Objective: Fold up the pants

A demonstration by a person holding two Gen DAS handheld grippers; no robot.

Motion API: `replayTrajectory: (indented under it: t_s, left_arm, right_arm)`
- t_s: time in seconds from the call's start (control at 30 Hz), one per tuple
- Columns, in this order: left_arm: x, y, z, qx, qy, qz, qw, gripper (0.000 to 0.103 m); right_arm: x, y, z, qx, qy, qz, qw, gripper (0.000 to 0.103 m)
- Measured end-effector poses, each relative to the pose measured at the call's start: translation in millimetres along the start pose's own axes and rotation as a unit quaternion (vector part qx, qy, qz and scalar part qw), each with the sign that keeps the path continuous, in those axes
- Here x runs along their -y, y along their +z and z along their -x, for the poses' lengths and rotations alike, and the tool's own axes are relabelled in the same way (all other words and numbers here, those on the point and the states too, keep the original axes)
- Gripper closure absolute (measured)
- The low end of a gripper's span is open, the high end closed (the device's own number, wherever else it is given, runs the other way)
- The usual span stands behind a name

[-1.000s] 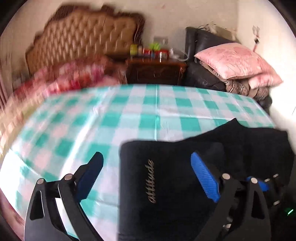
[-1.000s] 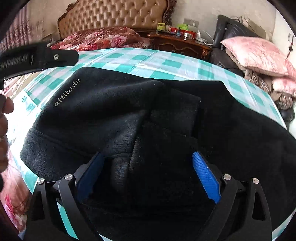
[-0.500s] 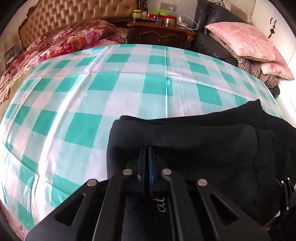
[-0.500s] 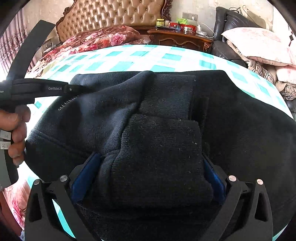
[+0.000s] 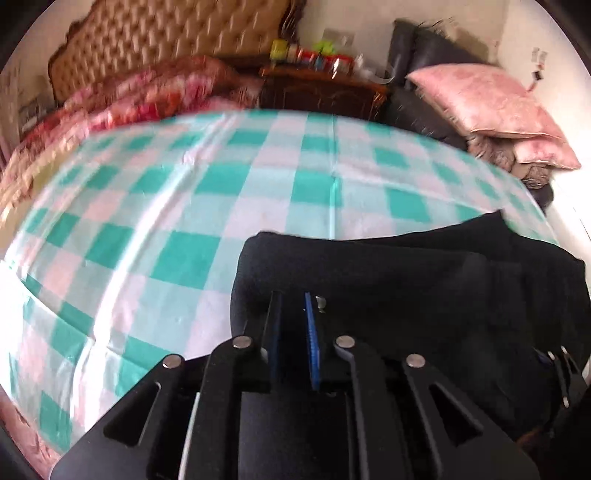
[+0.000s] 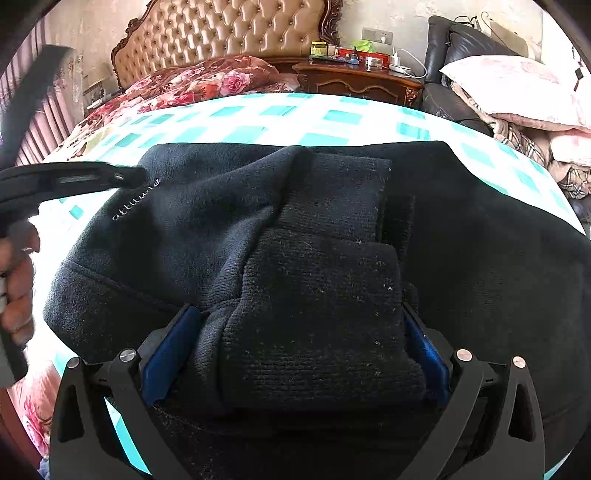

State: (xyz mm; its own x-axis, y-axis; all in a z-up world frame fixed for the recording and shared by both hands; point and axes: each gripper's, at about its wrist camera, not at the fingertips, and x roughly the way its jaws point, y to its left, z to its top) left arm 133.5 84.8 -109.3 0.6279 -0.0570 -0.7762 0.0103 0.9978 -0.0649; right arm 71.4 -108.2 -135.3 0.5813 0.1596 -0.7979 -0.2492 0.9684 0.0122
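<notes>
Black fleece pants (image 6: pixel 480 258) lie bunched on the green-and-white checked bed (image 6: pixel 258 118), with a small "attitude" logo (image 6: pixel 135 201) at their left edge. My right gripper (image 6: pixel 295 343) is shut on a thick ribbed fold of the pants (image 6: pixel 317 314), blue pads pressing both sides. My left gripper (image 5: pixel 293 314) is nearly closed on the pants' left edge (image 5: pixel 369 273), with a thin gap between the pads. It also shows at the left of the right wrist view (image 6: pixel 74 177), at the logo.
A tufted tan headboard (image 6: pixel 229 33) and a red floral quilt (image 6: pixel 192 85) lie at the bed's far end. A dark nightstand (image 6: pixel 354 81) with jars stands beside them. Pink pillows (image 6: pixel 517 92) are stacked on a dark sofa at right.
My left gripper went from open to clamped on the pants' edge, then lifted and eased slightly. My right gripper closed on the bunched fold and holds it.
</notes>
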Motion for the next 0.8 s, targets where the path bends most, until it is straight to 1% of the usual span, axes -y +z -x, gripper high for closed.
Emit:
replayTrajectory:
  t_s: [0.07,0.13,0.17,0.2,0.23,0.27,0.33,0.37,0.4,0.43,0.5,0.57,0.6,0.67,0.7,0.77,0.8]
  left_arm:
    - [3.7,-12.4,23.9,0.029,0.002,-0.002,0.9996,0.08]
    - [3.1,-27.2,44.8,0.054,0.006,0.004,0.9985,0.08]
    - [1.3,-36.7,53.9,0.064,0.016,0.012,0.9978,0.08]
    - [-0.7,-44.7,58.8,0.066,0.02,0.024,0.9973,0.08]
    - [-3.4,-56.9,60.6,0.061,0.019,0.037,0.9973,0.08]
    - [-4.3,-64.0,59.8,0.054,0.021,0.039,0.9976,0.08]
    - [-3.7,-77.4,50.6,0.024,0.021,0.033,0.9989,0.08]
    - [-1.4,-83.4,46.4,0.019,0.028,0.019,0.9992,0.08]
    - [1.1,-84.8,46.6,0.025,0.033,0.006,0.9991,0.08]
    - [1.7,-83.8,46.6,0.023,0.035,0.004,0.9991,0.08]
    - [-2.4,-81.3,45.6,0.018,0.029,0.022,0.9992,0.079]
    - [-3.2,-81.6,45.0,0.018,0.027,0.025,0.9991,0.078]
    - [-3.3,-82.5,45.7,0.021,0.027,0.025,0.9991,0.078]
    - [-4.5,-85.5,46.5,0.026,0.023,0.03,0.9989,0.078]
    - [-5.4,-85.1,46.0,0.028,0.022,0.032,0.9989,0.078]
    - [-5.4,-85.6,45.8,0.03,0.021,0.036,0.9987,0.078]
    - [-6.1,-86.0,46.6,0.031,0.018,0.04,0.9986,0.077]
  right_arm:
    - [0.5,-1.1,0.3,0.002,0.001,0.001,1.0,0.004]
    - [0.5,-1.0,0.6,0.003,0.002,0.001,1.0,0.004]
    - [1.1,-0.8,0.5,0.004,0.002,0.001,1.0,0.004]
    - [1.4,-0.6,0.6,0.004,0.003,0.001,1.0,0.004]
    - [1.6,-0.6,0.7,0.005,0.003,0.001,1.0,0.004]
    - [2.1,-0.2,0.8,0.006,0.004,0.0,1.0,0.004]
    - [3.1,0.3,0.3,0.007,0.005,0.0,1.0,0.004]
    - [3.1,0.6,0.3,0.007,0.006,-0.001,1.0,0.004]
    - [3.3,0.7,0.4,0.008,0.006,-0.001,1.0,0.004]
    - [3.1,1.3,0.8,0.009,0.005,0.001,1.0,0.004]
    - [7.3,3.1,5.4,0.002,0.019,-0.006,1.0,0.005]
    - [16.8,5.4,16.9,0.003,0.036,-0.025,0.999,0.005]
    - [28.0,7.9,30.1,0.015,0.047,-0.044,0.998,0.005]
    - [46.2,13.4,47.9,0.033,0.054,-0.067,0.996,0.006]
    - [53.5,15.9,52.7,0.037,0.053,-0.075,0.995,0.008]
    - [73.4,23.4,56.6,0.034,0.061,-0.103,0.992,0.026]
    - [81.5,27.5,54.3,0.027,0.069,-0.117,0.99,0.029]
